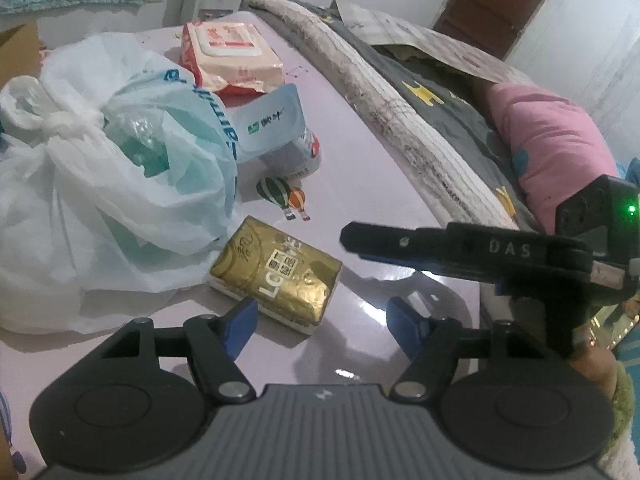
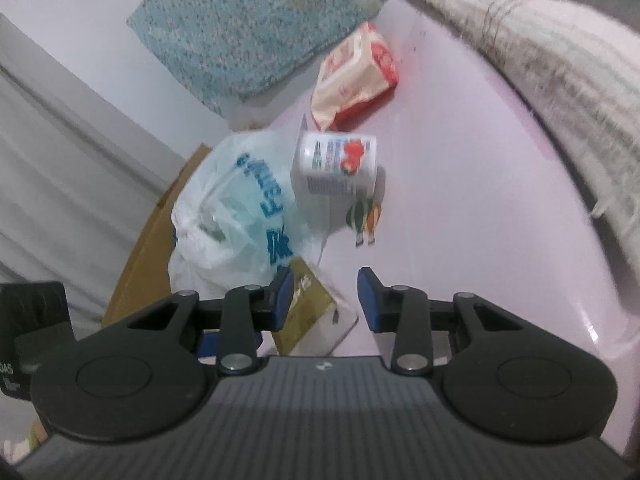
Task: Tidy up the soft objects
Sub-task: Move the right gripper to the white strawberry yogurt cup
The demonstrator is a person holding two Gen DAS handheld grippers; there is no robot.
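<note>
**Gold tissue pack: light, squashy, take it across the short sides**

The gold tissue pack (image 1: pixel 276 274) lies flat on the pale pink table (image 1: pixel 372 184), its far corner touching the knotted white plastic bag (image 1: pixel 100 184) and its near edge just ahead of your left gripper (image 1: pixel 318 320). Both of your grippers are released and hold nothing: the left one's blue fingers (image 1: pixel 239 326) stand wide apart, and your right gripper (image 2: pixel 324 300) is spread too, with the pack partly under its left finger.

Expect the pack to weigh very little and to give under pressure. The foil wrap looks slick, so a shallow pinch could slide off. You would do best to straddle the narrow width near the middle and close until the wrap dimples, no harder.

Further back sit a pink wipes pack (image 1: pixel 232 56), soft as well, and a small white carton (image 2: pixel 336 168) half tucked behind the bag. The bag will sag and rustle; its knot (image 1: pixel 68 120) is probably the only firm place to grip. Beside the table, bedding (image 1: pixel 460 92) runs along the right edge.
</note>
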